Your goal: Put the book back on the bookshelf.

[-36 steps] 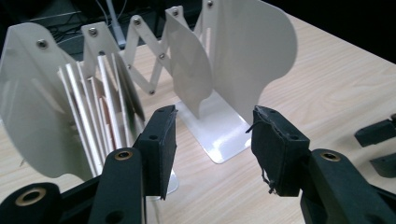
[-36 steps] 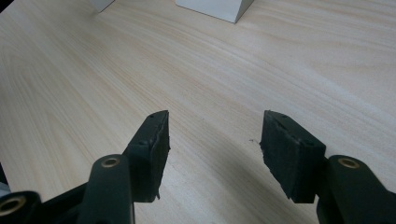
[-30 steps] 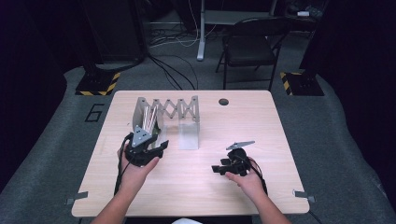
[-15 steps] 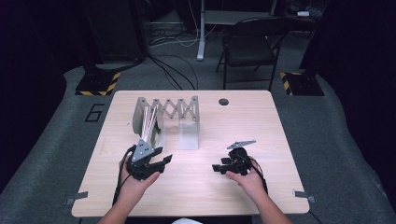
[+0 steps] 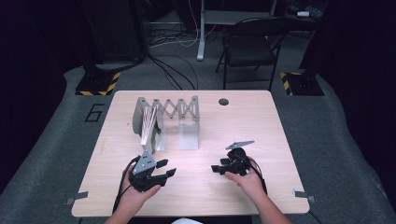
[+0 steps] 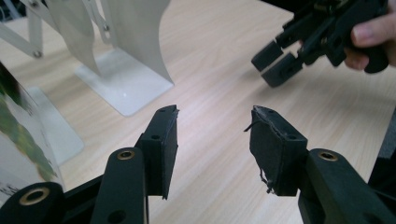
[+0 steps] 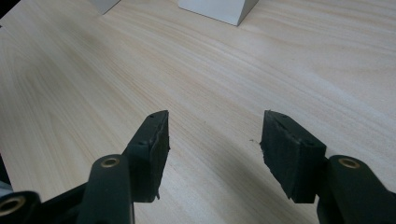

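A grey accordion rack [image 5: 178, 105] with white upright dividers stands at the back left of the wooden table [image 5: 252, 126]. Several thin flat items [image 5: 148, 125] lean in its left slots. My left gripper [image 5: 166, 168] is open in front of the rack, apart from it, with nothing between its fingers. In the left gripper view [image 6: 214, 126] its jaws frame bare wood; a white divider foot [image 6: 123, 86] lies ahead and a glossy green-printed sheet [image 6: 21, 144] is at the left. My right gripper [image 5: 217, 166] is open over bare wood [image 7: 215, 126], also seen as [image 6: 280, 60].
A dark round grommet [image 5: 223, 101] sits near the table's back edge. A folding chair [image 5: 247, 46] and cables on the floor lie behind the table. A white divider foot corner [image 7: 219, 8] is just ahead of the right gripper.
My left gripper has drawn back from the rack toward the table's front edge. The right gripper has stayed put.
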Motion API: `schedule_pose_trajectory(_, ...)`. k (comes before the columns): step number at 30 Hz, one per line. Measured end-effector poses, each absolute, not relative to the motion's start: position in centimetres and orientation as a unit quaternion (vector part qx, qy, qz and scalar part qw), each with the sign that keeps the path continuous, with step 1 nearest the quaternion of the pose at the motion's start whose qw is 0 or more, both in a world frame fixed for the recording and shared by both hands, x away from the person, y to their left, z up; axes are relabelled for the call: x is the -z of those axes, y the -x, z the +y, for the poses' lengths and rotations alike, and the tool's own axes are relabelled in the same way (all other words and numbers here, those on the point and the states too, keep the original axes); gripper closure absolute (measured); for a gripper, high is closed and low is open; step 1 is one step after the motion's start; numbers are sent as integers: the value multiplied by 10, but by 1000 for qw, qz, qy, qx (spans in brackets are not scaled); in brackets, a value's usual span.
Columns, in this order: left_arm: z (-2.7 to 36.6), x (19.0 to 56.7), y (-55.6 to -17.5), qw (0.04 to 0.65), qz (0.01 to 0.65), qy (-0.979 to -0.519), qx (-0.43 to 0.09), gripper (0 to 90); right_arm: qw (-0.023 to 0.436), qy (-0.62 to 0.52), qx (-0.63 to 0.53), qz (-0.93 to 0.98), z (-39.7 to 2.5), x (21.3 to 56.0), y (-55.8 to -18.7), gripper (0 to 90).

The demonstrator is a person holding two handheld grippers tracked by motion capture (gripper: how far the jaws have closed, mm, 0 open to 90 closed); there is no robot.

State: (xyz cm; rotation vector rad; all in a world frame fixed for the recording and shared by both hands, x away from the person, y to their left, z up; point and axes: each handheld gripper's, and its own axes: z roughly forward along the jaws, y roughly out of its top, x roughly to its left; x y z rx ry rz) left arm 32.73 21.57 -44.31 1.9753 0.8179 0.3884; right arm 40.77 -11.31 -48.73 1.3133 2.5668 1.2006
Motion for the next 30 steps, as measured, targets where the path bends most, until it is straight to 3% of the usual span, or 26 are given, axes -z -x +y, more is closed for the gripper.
schedule_pose_trajectory(8, 209, 477, -329, 431, 325, -831, -137, 539, 8, -423, -385, 820, -114, 486, -407, 418)
schedule_pose_trajectory(30, 199, 493, -335, 407, 311, -850, -122, 537, 14, -418, -389, 821, -115, 487, -408, 418)
